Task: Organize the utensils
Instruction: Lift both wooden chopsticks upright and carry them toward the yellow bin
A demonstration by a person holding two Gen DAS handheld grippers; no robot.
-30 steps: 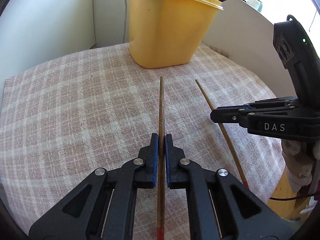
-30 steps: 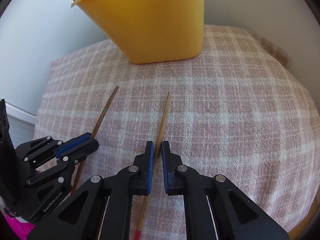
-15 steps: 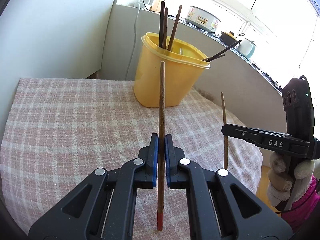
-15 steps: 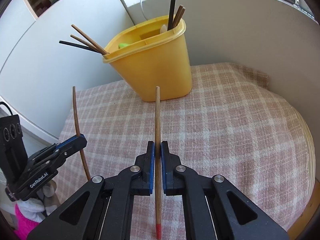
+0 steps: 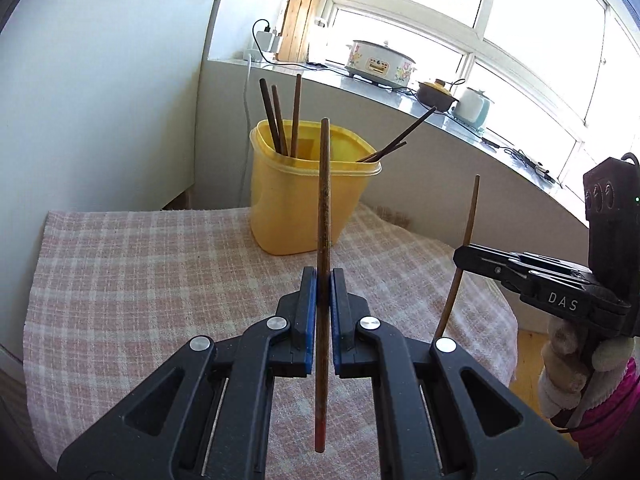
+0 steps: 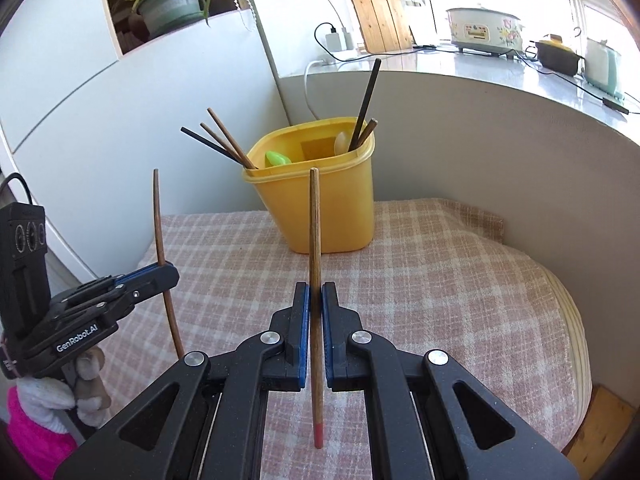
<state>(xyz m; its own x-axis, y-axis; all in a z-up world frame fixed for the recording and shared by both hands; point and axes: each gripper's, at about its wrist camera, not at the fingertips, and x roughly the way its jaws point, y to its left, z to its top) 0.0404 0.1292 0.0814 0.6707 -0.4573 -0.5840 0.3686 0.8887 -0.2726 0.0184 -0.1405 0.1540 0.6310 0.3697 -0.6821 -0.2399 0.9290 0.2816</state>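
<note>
**Two chopsticks lifted clear of the cloth, both gripped**

Item 1. Left gripper (image 5: pixel 323 292): jaws closed tight on the left chopstick (image 5: pixel 324 216), clamped near mid-length, red-tipped end toward the camera, bare end pointing up. A second ago this stick lay flat on the cloth (image 5: pixel 140 272); now it is raised well off it and stands almost upright.

Item 2. Right gripper (image 6: pixel 315 304): jaws likewise pinched shut on the right chopstick (image 6: pixel 315 240), also taken from lying to near upright. Seen from the left wrist view, it hangs over the cloth's right edge.

Item 3. Bin (image 6: pixel 320 196): yellow, at the cloth's far edge, unmoved. It already holds several dark chopsticks leaning in two corners, plus a green item and a pale spoon-like item, unclear.

Item 4. Cloth: now bare of loose utensils where visible.

Assessment: pickup looks complete for both sticks. Remaining, by judgement: carry each over the bin's rim, bare end or red end down, and release. Both sticks sit between the grippers and the bin, well short of it.
</note>
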